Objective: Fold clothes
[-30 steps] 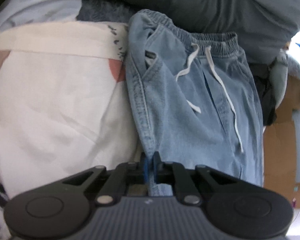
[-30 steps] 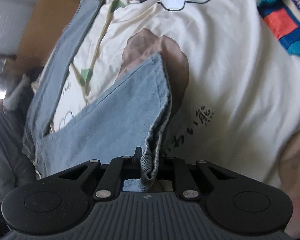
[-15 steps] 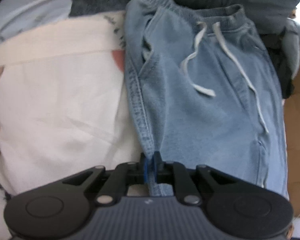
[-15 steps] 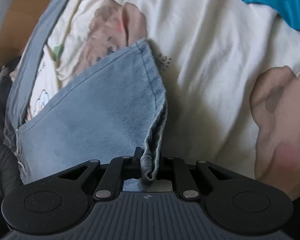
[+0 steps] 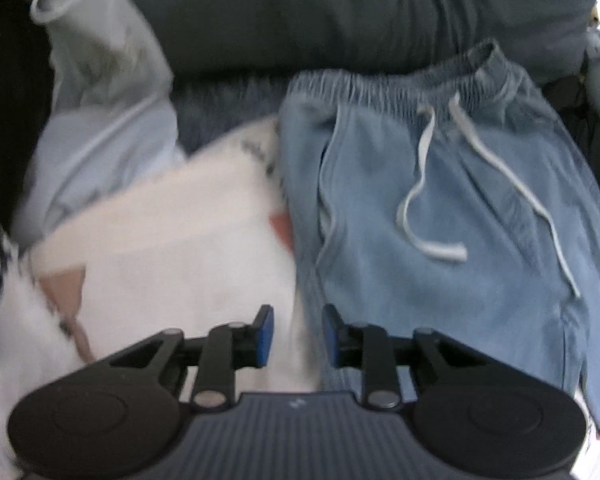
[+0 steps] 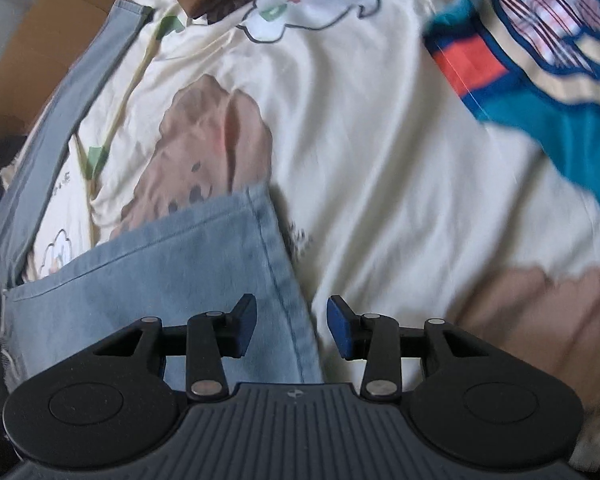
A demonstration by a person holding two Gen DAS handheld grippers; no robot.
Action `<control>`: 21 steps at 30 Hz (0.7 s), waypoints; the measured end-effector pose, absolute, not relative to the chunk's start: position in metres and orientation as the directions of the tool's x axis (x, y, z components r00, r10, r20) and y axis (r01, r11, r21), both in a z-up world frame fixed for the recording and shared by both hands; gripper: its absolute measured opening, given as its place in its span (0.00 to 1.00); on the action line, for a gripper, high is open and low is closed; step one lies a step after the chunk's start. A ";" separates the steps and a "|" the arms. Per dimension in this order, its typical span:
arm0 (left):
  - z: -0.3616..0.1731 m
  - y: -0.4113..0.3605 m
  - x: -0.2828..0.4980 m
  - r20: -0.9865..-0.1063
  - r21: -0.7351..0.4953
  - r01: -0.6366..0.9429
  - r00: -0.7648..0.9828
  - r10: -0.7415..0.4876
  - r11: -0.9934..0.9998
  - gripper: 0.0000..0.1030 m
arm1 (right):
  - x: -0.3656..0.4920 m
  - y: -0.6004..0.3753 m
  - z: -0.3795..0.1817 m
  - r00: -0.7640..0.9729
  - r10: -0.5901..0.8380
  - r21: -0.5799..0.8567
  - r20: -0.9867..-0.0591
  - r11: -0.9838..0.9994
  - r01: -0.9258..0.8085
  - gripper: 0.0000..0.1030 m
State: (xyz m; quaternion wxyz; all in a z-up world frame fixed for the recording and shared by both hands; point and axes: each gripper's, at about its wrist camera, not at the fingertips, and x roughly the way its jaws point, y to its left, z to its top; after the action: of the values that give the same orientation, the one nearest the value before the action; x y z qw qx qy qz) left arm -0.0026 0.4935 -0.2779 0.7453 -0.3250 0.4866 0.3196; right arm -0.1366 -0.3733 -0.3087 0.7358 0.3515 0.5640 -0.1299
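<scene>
Left wrist view: the left gripper (image 5: 296, 334) stands parted and empty over the edge of light-blue drawstring jeans (image 5: 460, 232) lying on a cream printed sheet (image 5: 160, 264). The right gripper (image 6: 291, 328), likewise spread, straddles the jeans' hem (image 6: 278, 276), gripping nothing.

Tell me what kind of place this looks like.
Probably a bedroom at home, with laundry sorted on a bed. Blue drawstring jeans lie on a cream cartoon-print bedsheet, a dark cushion sits behind, and cardboard boxes stand alongside.
</scene>
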 end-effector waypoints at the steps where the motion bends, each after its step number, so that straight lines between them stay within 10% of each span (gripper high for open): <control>1: -0.276 0.496 0.002 -0.928 -0.169 -0.788 0.330 0.175 0.592 0.26 | -0.130 -0.374 -0.311 0.328 0.200 0.363 -0.923 0.731 0.578 0.45; 5: -0.274 0.505 0.020 -0.907 -0.184 -0.763 0.374 0.191 0.619 0.09 | -0.105 -0.375 -0.316 0.330 0.184 0.344 -0.926 0.769 0.539 0.45; 21: -0.321 0.522 0.055 -0.940 -0.082 -0.783 0.267 0.213 0.617 0.04 | -0.039 -0.351 -0.341 0.239 0.141 0.229 -0.961 0.889 0.396 0.44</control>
State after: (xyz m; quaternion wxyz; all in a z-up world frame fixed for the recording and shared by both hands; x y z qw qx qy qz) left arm 0.0554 0.5223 -0.3208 0.7441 -0.2823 0.5046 0.3346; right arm -0.0394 -0.3511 -0.3409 0.7557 0.2198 0.6111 -0.0844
